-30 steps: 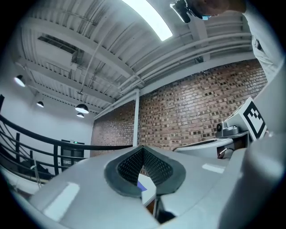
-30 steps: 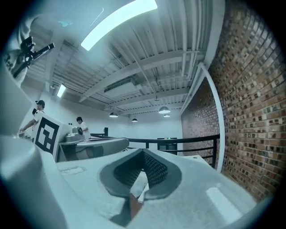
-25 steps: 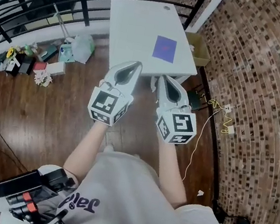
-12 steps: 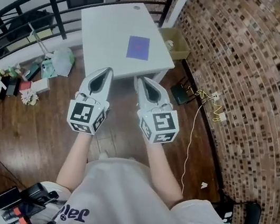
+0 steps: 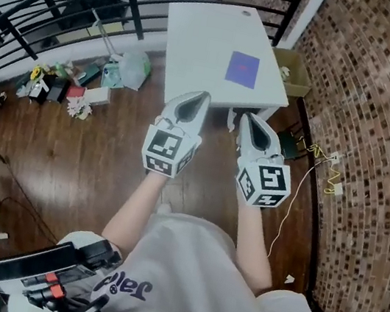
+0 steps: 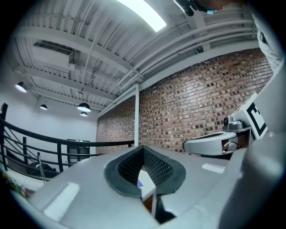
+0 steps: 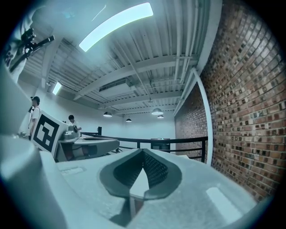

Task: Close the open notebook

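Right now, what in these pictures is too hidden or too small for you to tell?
- Purple notebook, head view: too small to tell whether it lies open or shut.
- White table, left gripper view: only a sliver shows; the body of the left tool hides the rest.
- Floor clutter, head view: too small to name.
- Cardboard box, head view: contents unclear.

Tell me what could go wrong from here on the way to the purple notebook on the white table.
1. The left gripper and right gripper are both shut and short of the table. Unless one opens, it may only push the flat notebook instead of catching a cover.
2. The notebook lies toward the table's right side, so a sideways shove could slide it off.
3. Loose cables lie on the floor by the brick wall, where a step could snag.
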{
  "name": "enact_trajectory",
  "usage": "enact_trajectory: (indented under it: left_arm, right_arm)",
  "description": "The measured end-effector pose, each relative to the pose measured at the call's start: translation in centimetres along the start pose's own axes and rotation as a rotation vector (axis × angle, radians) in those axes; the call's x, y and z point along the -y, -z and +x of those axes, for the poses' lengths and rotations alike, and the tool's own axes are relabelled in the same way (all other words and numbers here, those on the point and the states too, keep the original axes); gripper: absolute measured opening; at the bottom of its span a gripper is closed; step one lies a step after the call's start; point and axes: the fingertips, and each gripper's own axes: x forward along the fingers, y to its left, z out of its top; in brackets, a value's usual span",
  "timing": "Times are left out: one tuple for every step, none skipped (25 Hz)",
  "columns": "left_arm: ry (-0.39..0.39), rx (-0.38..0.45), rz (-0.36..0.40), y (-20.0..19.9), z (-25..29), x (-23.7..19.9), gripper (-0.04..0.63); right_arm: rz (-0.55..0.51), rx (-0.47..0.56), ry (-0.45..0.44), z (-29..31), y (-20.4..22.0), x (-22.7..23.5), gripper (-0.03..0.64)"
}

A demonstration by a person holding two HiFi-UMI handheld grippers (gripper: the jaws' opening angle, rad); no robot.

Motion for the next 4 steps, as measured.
enact_trajectory:
  left_arm:
    - [0.001, -0.002, 0.008, 0.2, -0.1, -0.3, 0.017]
    - [0.001, -0.005, 0.012, 0.3, -0.2, -0.7, 0.017]
    - [-0.001, -0.009, 0.014, 0.3, -0.4, -1.0, 0.017]
    - [-0.002, -0.013, 0.014, 0.3, -0.6, -1.4, 0.017]
  right_arm:
    - [0.005, 0.0, -0.001, 0.2, 0.1, -0.2, -0.008]
    - [0.01, 0.001, -0.004, 0.4, 0.2, -0.5, -0.008]
    - [0.014, 0.001, -0.008, 0.7, 0.3, -0.9, -0.008]
    - [0.019, 0.001, -0.012, 1.0, 0.4, -1.2, -0.008]
